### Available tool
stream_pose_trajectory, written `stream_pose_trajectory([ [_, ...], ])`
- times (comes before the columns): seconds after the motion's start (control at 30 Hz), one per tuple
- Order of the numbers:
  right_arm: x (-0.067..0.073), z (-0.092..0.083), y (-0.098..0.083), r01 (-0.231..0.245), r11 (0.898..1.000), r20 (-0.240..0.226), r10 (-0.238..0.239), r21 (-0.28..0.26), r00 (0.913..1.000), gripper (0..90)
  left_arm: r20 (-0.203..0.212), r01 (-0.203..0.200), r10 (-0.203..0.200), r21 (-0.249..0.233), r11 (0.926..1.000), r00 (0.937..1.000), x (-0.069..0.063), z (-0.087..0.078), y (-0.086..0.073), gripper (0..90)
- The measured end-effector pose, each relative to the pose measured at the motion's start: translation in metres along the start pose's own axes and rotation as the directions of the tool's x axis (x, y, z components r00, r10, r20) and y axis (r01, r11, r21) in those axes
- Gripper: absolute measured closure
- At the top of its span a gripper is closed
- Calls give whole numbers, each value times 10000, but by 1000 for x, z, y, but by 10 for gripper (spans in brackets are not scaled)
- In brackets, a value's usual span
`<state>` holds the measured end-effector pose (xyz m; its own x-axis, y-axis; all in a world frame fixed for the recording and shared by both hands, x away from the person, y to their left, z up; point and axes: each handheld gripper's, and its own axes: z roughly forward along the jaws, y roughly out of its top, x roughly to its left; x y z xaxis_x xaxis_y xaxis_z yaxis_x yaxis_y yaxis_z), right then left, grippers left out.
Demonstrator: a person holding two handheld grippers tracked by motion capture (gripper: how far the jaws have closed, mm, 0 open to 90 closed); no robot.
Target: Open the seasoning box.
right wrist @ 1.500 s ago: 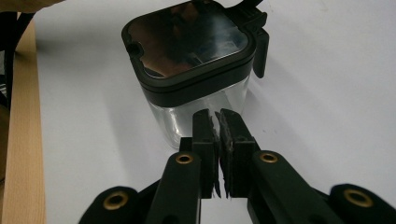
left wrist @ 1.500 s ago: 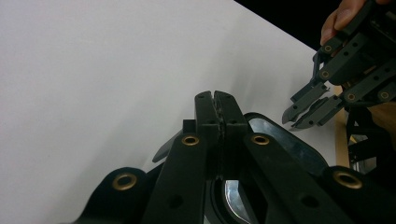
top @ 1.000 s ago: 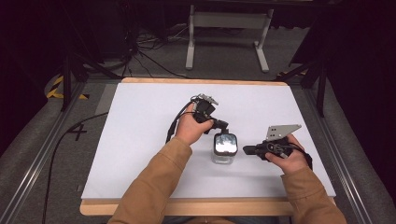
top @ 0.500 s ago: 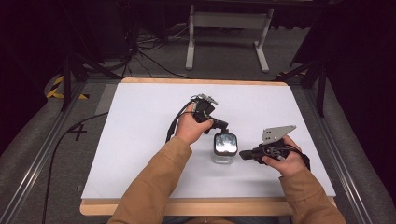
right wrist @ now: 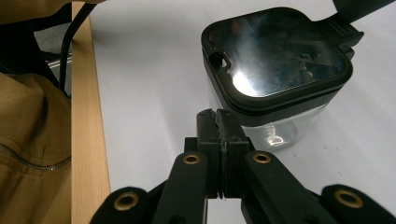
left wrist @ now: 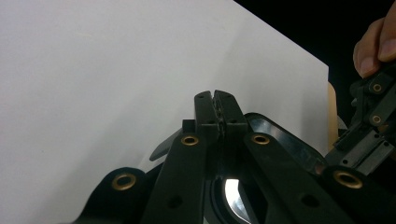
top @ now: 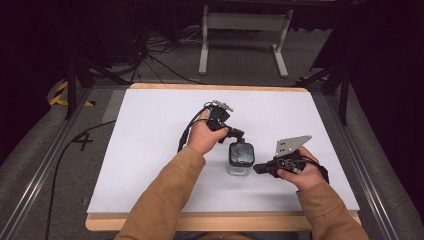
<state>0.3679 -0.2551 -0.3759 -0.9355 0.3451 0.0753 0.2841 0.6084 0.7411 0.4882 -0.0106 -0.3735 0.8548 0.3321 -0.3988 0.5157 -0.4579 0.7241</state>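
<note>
The jar, a clear square one with a black lid, stands on the white table between the two claws. The left claw has its jaws pressed together on nothing, its tips at the lid's far edge, seemingly touching it. The right claw is closed and empty too, its tips just beside the jar's wall under the lid rim. My reading: the step in hand is steadying the jar and working the lid loose, and next the right tips would need to catch the lid's rim or tab. Both forearms in tan sleeves come up from the near edge, the left hand reaching over from behind the jar, the right hand low and level at its side
</note>
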Motion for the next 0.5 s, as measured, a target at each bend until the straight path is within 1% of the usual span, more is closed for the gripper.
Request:
stream_pose_trajectory([
  [0.17,-1,2,-1,-55,10000,-2,55,-22,10000,897,71,69,-69,-51,10000,10000,1,0,0,895],
  [0.27,-1,3,-1,-130,9998,53,131,-143,9999,896,96,138,-137,-85,9999,9999,1,1,0,895],
  [0.5,-1,5,-1,-220,9986,181,228,-471,9996,897,72,157,-157,-81,9998,9999,1,1,0,895],
])
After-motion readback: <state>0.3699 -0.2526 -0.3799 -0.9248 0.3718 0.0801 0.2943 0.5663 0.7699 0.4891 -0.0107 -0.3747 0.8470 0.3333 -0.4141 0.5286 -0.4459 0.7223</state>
